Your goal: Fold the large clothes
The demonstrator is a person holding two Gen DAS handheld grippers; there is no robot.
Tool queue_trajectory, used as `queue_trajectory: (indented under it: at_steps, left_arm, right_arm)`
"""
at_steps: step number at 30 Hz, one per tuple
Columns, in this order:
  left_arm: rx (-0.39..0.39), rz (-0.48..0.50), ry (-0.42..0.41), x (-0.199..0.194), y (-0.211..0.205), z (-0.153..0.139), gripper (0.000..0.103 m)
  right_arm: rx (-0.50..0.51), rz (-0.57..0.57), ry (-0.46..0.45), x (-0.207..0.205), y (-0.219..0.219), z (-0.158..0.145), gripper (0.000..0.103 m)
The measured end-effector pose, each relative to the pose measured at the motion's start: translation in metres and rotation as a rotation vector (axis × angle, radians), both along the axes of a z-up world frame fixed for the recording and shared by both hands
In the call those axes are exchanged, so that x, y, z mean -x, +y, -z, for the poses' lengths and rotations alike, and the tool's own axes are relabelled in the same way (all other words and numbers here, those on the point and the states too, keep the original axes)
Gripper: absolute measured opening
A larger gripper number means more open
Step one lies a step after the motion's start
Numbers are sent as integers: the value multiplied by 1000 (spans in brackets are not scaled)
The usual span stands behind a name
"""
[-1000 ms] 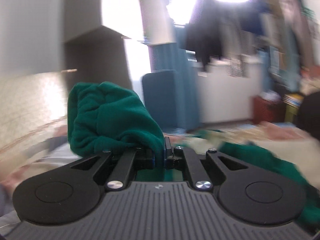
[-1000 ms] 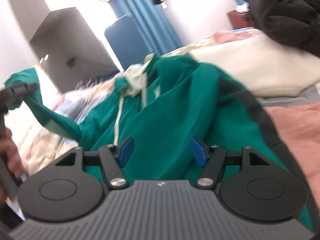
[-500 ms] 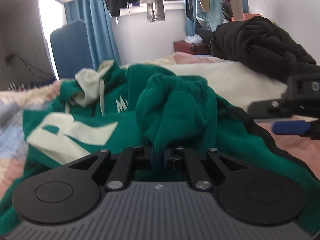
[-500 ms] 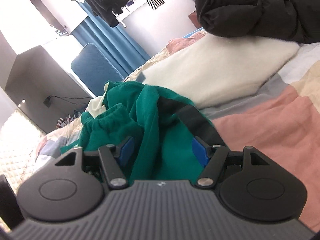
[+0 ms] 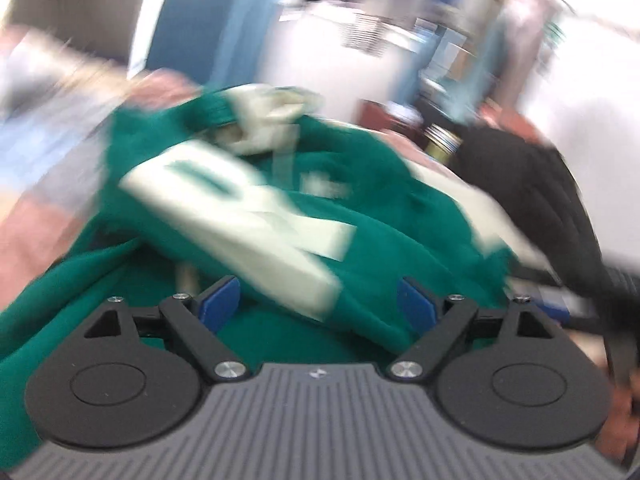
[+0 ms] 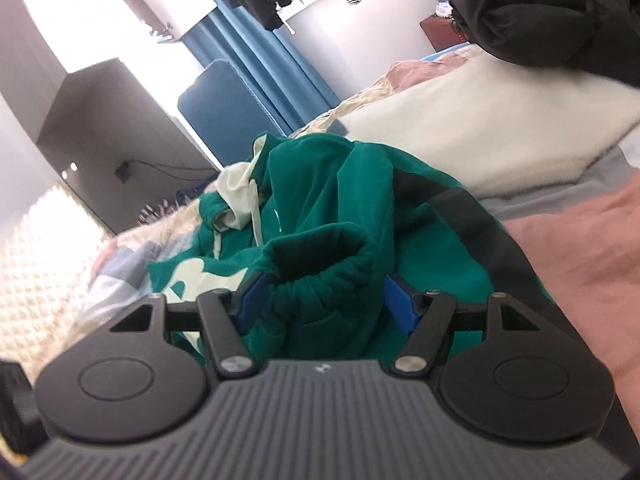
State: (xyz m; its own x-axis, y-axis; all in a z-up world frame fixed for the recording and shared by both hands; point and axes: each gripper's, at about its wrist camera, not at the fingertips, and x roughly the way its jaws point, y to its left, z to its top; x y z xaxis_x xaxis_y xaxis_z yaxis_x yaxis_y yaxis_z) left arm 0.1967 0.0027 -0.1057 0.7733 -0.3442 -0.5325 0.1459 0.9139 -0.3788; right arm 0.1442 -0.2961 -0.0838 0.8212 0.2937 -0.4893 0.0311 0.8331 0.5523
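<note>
Green hoodie [image 6: 320, 208] lies rumpled on the patchwork bedspread [image 6: 580, 248], spread ahead of both tools. Left gripper [image 5: 318, 304]: jaws have just been opening and now stand wide; green cloth lies under and between the blue pads [image 5: 218, 300] but neither pad presses on it, so nothing is held. Its view is heavily smeared; the large pale letter print [image 5: 240, 216] on the chest sits just ahead of the jaws, the cream hood lining [image 5: 264, 120] farther out. Right gripper [image 6: 320, 300]: jaws part-open, with the ribbed sleeve cuff [image 6: 320, 268] standing between the pads, its mouth gaping upward. Left pad looks to be against the cuff's gathers; right pad seems just clear of them. No firm pinch to be seen, so I read it as not gripping. A white pillow [image 6: 480, 128] and a black jacket [image 6: 552, 12] lie beyond, to the right, apart from the hoodie. Judgement: the sleeve has been laid across the body and is being let go. To do this well, withdraw the left tool without dragging fabric, flatten the cuff so it rests inside the torso outline, smooth the bunching near the hood, then match with the other sleeve before folding the body.
</note>
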Motion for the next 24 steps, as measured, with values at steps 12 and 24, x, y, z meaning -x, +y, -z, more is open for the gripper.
queue_trajectory:
  at_steps: [12,24]
  left_arm:
    - [346,-304,159,-116,86,66,87]
    - [257,-422,120,-123,95,36,16]
  right_arm:
    - [101,-47,38,-19,29,12,81]
    - [112,-85,38,-39,34,31,77]
